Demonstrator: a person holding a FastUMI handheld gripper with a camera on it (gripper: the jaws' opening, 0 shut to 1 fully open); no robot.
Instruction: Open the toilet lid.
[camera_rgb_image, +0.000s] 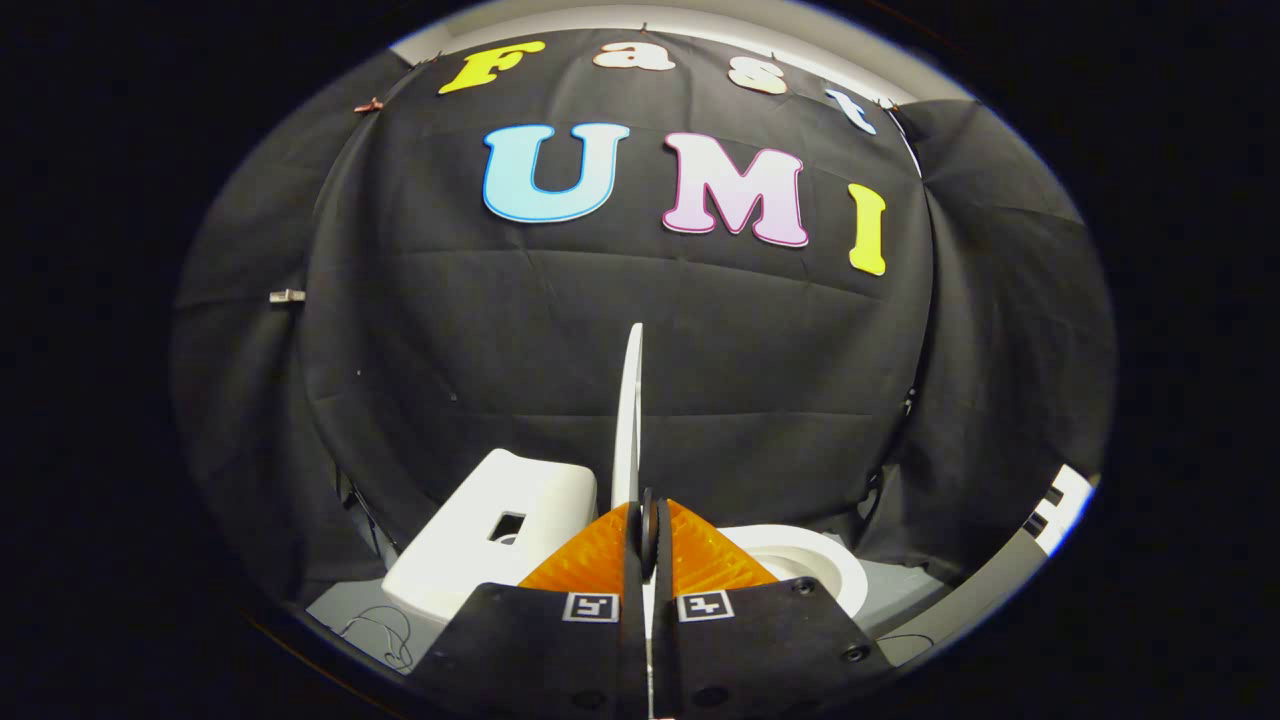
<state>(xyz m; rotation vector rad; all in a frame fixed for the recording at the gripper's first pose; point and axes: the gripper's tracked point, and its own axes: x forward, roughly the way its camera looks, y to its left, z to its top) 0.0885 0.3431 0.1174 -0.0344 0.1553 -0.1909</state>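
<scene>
the claw (648, 530) points level, fingers clamped on the raised toilet lid (628, 410), edge-on above the bowl (810, 565).

Glossy smooth white lid (628, 410); ribbed orange fingers (600, 555); matt black cloth wall (420, 330).

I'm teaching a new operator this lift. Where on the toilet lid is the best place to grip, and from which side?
The free front edge of the lid, farthest from the tank. It is a thin panel seen edge-on, so one finger goes on each flat face, as the gripper pinches it now above the bowl.
</scene>
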